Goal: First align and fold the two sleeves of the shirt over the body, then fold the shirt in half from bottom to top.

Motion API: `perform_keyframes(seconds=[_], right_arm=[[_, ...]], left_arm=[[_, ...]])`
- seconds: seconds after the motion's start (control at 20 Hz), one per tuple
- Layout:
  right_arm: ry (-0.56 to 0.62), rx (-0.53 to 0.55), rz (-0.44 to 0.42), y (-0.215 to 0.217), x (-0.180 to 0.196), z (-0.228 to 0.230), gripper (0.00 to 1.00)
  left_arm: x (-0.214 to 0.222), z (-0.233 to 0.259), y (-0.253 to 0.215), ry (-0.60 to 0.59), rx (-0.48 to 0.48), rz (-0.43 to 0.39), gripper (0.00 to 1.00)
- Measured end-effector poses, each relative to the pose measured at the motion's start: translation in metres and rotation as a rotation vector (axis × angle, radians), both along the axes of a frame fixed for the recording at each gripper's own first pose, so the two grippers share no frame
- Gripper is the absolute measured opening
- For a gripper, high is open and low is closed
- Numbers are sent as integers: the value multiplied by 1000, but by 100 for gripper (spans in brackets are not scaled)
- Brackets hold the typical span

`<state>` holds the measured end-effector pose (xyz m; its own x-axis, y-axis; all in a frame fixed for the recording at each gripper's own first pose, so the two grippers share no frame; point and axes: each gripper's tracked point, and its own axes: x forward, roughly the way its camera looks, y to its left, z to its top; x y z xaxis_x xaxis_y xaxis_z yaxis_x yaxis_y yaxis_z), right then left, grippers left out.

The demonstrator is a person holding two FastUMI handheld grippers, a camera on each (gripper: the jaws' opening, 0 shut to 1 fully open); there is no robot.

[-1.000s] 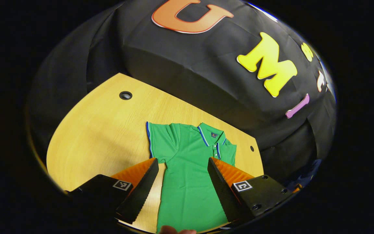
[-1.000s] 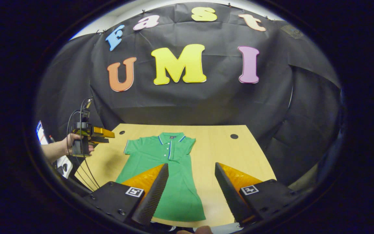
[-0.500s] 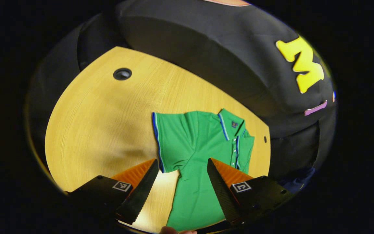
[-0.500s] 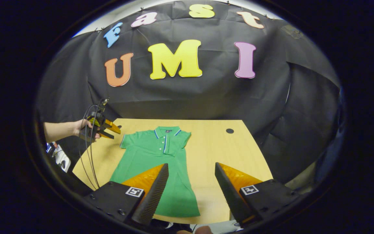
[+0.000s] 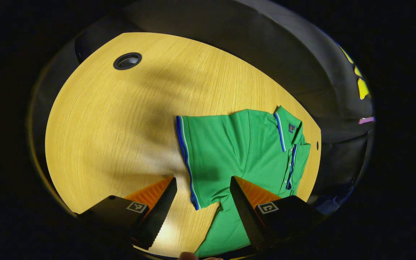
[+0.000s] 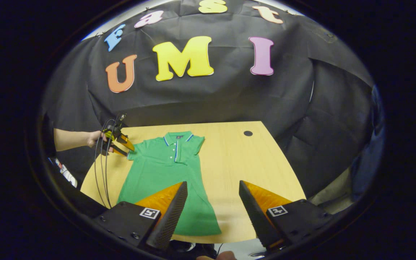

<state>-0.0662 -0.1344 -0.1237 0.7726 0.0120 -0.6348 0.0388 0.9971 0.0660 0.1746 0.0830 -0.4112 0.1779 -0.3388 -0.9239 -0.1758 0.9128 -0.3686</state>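
Over the wooden table (image 6: 229, 159), backed by the booth's black cloth wall (image 6: 229, 104), the left gripper (image 5: 202, 195) has dropped closer to the green shirt (image 6: 159, 173) lying flat there, fingers apart astride its left sleeve (image 5: 208, 159), while the right gripper (image 6: 213, 202) hangs back, also spread.

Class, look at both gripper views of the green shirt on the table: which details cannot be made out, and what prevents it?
- Shirt hem, left gripper view: hidden behind the left tongs and cut by the picture's edge.
- Chest logo, left gripper view: too small.
- Far tongs' gap, right gripper view: too small to judge.
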Motion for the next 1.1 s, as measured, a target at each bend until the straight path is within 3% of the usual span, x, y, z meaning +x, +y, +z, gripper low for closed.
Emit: perform_keyframes(seconds=[0.15, 0.25, 0.45, 0.5, 0.55, 0.6, 0.75, 0.8, 1.1], right_arm=[[5, 21, -34, -5, 0, -3, 92], [6, 20, -47, -7, -4, -4, 92], [20, 44, -72, -11, -9, -9, 92], [23, 49, -76, -11, -8, -12, 92], [26, 53, -78, -11, -9, -14, 92], [23, 54, -79, -11, -7, -14, 92], [6, 45, -65, -9, -6, -13, 92], [0, 42, -60, -8, -6, -12, 81], [-28, 72, -35, -2, -9, -11, 82]], left_arm=[[8, -1, -5, 13, 3, 5, 93], [12, -7, -3, 32, 15, 50, 86], [5, -13, -3, 70, 40, 90, 57], [2, -15, -1, 93, 57, 110, 37], [2, -15, 2, 101, 79, 119, 33], [0, -14, 4, 96, 88, 126, 10], [7, 6, 0, 38, 92, 113, 5], [9, 14, -3, 10, 92, 95, 4], [21, 68, -46, -104, 87, 0, 4]])
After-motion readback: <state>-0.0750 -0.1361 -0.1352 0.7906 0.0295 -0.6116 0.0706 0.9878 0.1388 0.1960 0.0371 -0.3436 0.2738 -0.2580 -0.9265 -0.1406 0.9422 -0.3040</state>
